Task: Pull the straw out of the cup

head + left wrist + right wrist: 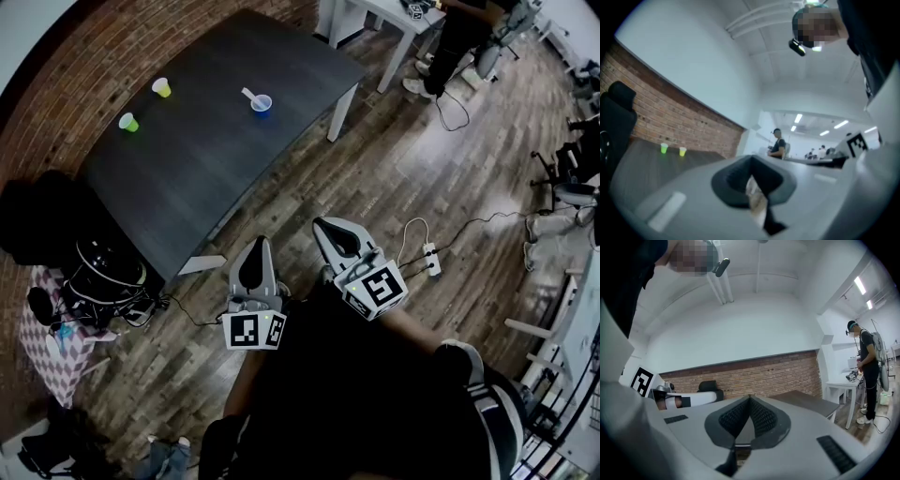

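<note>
Dark counter point(206, 159) holds the blue cup point(262, 104) with its white straw point(249, 94), at 12 o'clock, well apart from both grippers. The left gripper point(261, 244) and right gripper point(324, 225) each have jaws pressed together, holding nothing.

Walls: a red brick wall point(66, 56) runs behind the dark table, and a plain white wall point(740, 329) rises above the brick.
Floor: a wood-plank floor point(422, 178) in mixed browns, with a white power strip point(431, 258) and its cable lying on it.
Furniture: a dark grey table point(216, 159) on white legs, a white table point(394, 19) beyond it, and a black chair point(708, 386) against the brick.
Light: long ceiling lights point(860, 284) burn at the right.
Ceiling: white, crossed by pipes point(719, 287).
</note>
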